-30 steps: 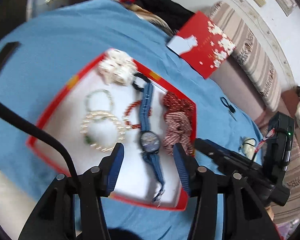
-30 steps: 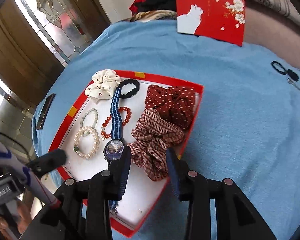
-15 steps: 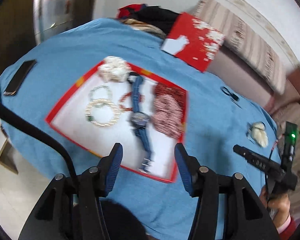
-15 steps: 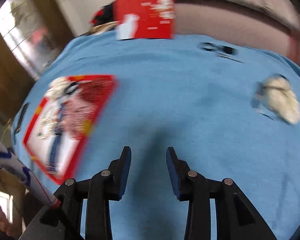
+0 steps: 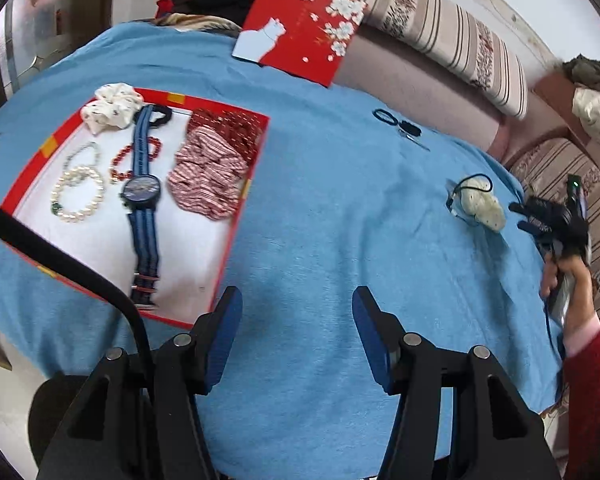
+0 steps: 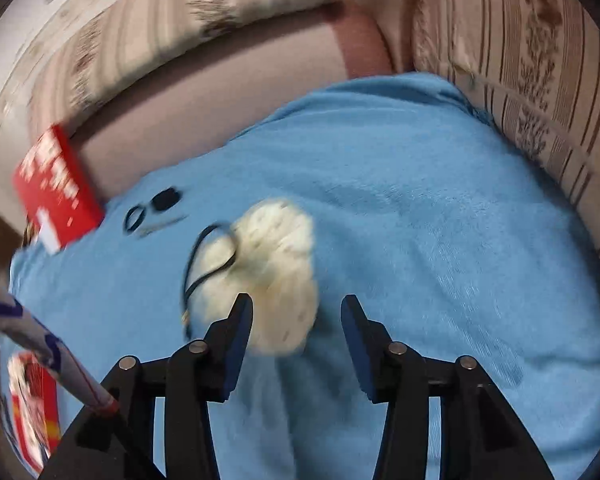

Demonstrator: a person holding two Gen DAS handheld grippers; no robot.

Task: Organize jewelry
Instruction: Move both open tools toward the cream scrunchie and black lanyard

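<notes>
Right gripper [image 6: 296, 314] hovering, fingers spread, empty, over cream scrunchie [image 6: 276, 276] at frame centre; black cord [image 6: 204, 256] tangling alongside, risking snag. Left gripper [image 5: 296, 308] spread, empty. Tray [image 5: 236, 208] sitting left.

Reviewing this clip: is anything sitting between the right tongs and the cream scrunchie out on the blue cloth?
Nothing visible does. The right tongs are open with the cream scrunchie just ahead on the blue cloth. Only a thin black cord lies against the scrunchie's left side, off the approach line.
</notes>
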